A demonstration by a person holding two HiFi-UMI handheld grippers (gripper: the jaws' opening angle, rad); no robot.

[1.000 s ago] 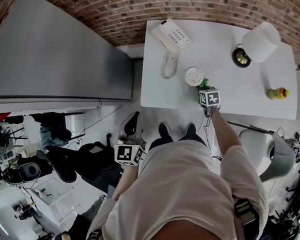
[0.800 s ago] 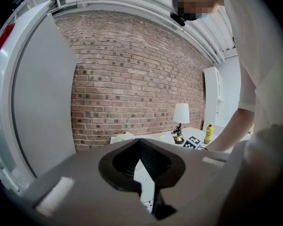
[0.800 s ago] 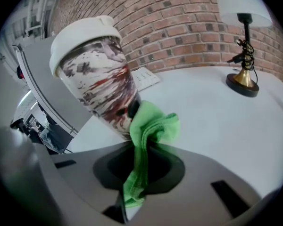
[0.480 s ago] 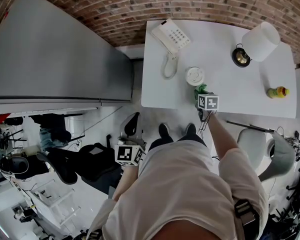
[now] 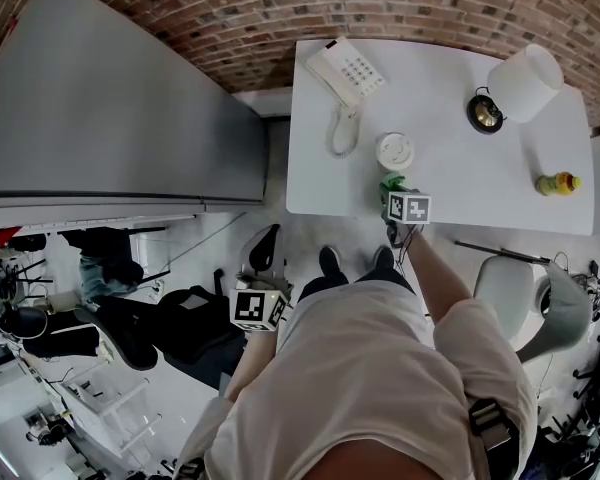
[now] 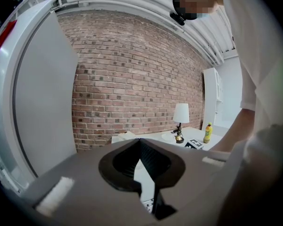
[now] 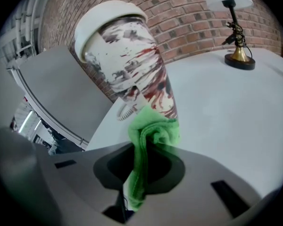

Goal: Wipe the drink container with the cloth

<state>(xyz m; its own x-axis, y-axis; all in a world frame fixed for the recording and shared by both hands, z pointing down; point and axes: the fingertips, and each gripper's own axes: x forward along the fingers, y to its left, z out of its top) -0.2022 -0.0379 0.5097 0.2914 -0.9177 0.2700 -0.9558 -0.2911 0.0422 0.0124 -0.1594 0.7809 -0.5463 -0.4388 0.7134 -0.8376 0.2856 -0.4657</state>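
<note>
The drink container (image 5: 394, 152) is a paper cup with a white lid and a red and grey pattern. It stands near the front edge of the white table (image 5: 460, 183). My right gripper (image 5: 397, 194) is shut on a green cloth (image 5: 391, 182) just in front of the cup. In the right gripper view the cup (image 7: 132, 65) looms close and the cloth (image 7: 151, 133) bulges from my right gripper (image 7: 148, 149) against the cup's lower side. My left gripper (image 5: 258, 308) hangs low at my left side, away from the table. In its own view the left gripper (image 6: 140, 144) holds nothing, jaws together.
On the table are a white telephone (image 5: 344, 70) at the back left, a white-shaded lamp (image 5: 523, 82) with a brass base (image 5: 483, 114), and a yellow bottle (image 5: 556, 184) at the right. A grey cabinet (image 5: 100, 108) stands left of the table, an office chair (image 5: 540, 298) to my right.
My right gripper has slid left along the table's front edge with the cloth, closing in on the cup. The left gripper has stayed put.
</note>
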